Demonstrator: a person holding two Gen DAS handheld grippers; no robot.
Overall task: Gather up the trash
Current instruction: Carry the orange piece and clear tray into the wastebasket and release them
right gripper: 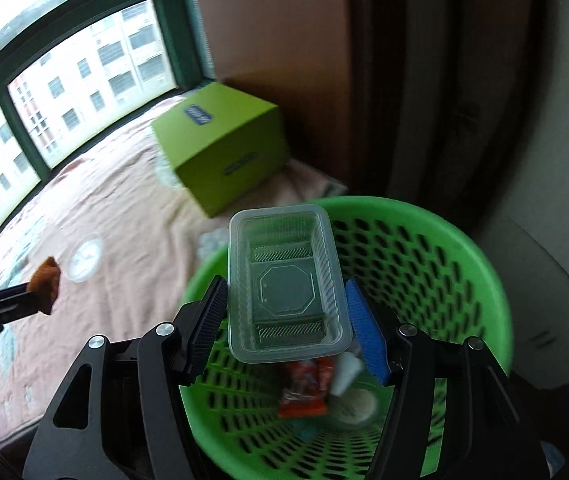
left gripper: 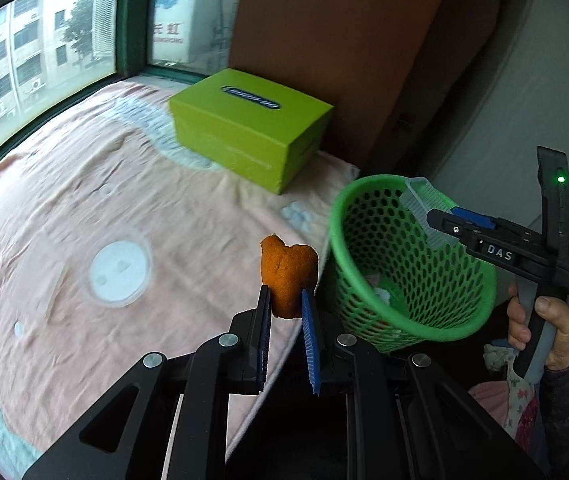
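We see the pink bedspread [left gripper: 84, 200] run up to the window [left gripper: 36, 60] at ten o'clock; its near edge falls away at five o'clock, just beside the green basket [left gripper: 364, 216], leaving broad bare cloth to the left. A lime box [left gripper: 244, 128] sits at twelve o'clock by the brown panel [left gripper: 324, 40]. Over the basket's mouth, our right gripper [right gripper: 286, 312] has its jaws clamped on a clear plastic tray [right gripper: 284, 280], above a red wrapper [right gripper: 304, 392] at six o'clock inside. Our left gripper [left gripper: 286, 308] pinches an orange peel [left gripper: 288, 272], nearly closed, at nine o'clock of the basket.
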